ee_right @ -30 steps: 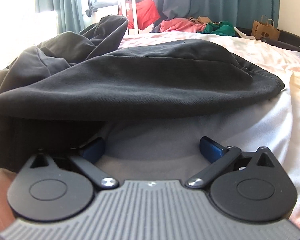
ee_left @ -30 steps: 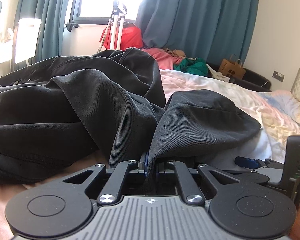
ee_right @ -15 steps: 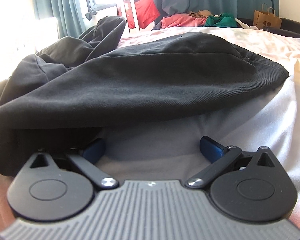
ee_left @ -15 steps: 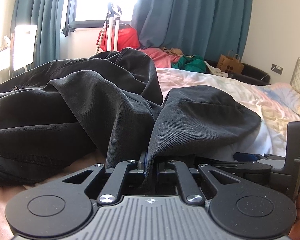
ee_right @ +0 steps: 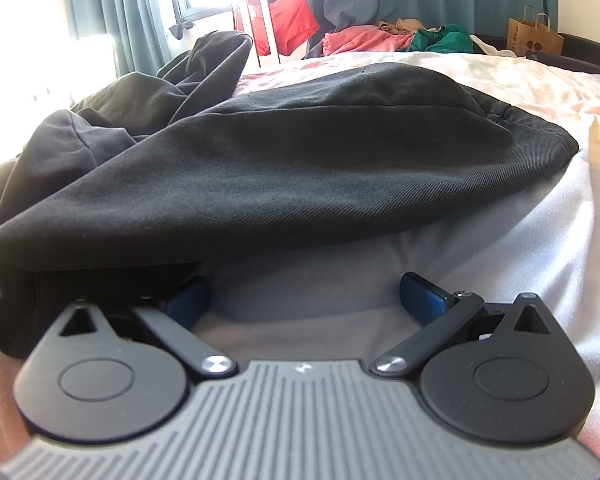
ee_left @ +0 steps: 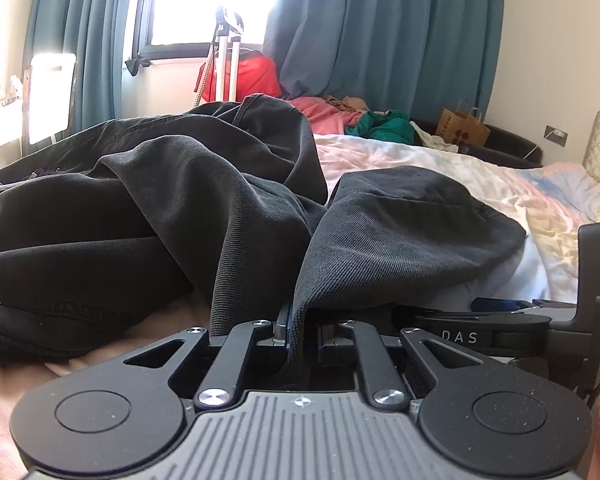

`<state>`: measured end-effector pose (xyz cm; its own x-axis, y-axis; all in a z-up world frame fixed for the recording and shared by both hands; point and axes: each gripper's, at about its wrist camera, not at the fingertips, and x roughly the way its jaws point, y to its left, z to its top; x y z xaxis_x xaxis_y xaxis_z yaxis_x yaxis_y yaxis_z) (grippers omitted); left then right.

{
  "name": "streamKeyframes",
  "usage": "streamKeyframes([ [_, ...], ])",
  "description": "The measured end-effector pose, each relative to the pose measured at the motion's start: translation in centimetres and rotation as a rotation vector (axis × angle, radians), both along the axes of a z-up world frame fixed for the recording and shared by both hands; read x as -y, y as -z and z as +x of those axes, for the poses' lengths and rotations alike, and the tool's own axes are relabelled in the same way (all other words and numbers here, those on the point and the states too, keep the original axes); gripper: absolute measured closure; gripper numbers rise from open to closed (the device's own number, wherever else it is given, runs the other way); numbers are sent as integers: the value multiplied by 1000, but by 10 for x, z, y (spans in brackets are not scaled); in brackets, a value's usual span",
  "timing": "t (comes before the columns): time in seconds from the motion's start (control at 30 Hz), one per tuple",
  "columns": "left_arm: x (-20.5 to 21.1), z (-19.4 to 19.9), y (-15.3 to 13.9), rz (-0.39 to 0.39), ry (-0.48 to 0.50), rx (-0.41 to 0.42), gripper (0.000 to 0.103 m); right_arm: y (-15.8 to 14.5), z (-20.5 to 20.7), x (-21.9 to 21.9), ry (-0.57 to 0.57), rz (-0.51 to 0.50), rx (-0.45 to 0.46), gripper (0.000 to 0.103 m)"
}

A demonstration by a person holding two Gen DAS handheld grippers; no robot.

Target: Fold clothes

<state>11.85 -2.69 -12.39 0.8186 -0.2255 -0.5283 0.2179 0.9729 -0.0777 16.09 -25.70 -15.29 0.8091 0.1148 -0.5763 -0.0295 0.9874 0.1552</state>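
Left tool point(ee_left: 299, 330) low, level — pinching black trousers point(ee_left: 400, 236); right tool point(ee_right: 304, 300) spread wide beside it.

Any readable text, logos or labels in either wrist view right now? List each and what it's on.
"DAS": white letters on the black body of the right tool, seen side-on in the left wrist view.
Brown paper bag: dark round print and lettering down one edge, too small and blurred to read in both views.
Nothing readable on the black trousers, clamped in the left tool, or on the bedding.
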Motion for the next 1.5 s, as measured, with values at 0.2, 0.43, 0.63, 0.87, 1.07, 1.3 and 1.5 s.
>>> streamKeyframes([
  [0.2,2,-1,2,22,2,8,90,0,0,-1,0,0,1,0],
  [0.43,3,-2,5,40,11,11,90,0,0,-1,1,0,2,0],
  [0.63,4,-2,6,46,14,12,90,0,0,-1,1,1,2,0],
  [0.87,4,-3,6,54,16,15,90,0,0,-1,2,1,2,0],
  [1.07,7,-5,8,74,21,28,90,1,0,-2,3,0,1,0],
  [1.3,6,-4,8,71,20,26,90,1,0,-2,3,-3,0,0],
  [1.5,8,-3,9,80,19,29,91,1,-1,-1,2,-4,0,0],
])
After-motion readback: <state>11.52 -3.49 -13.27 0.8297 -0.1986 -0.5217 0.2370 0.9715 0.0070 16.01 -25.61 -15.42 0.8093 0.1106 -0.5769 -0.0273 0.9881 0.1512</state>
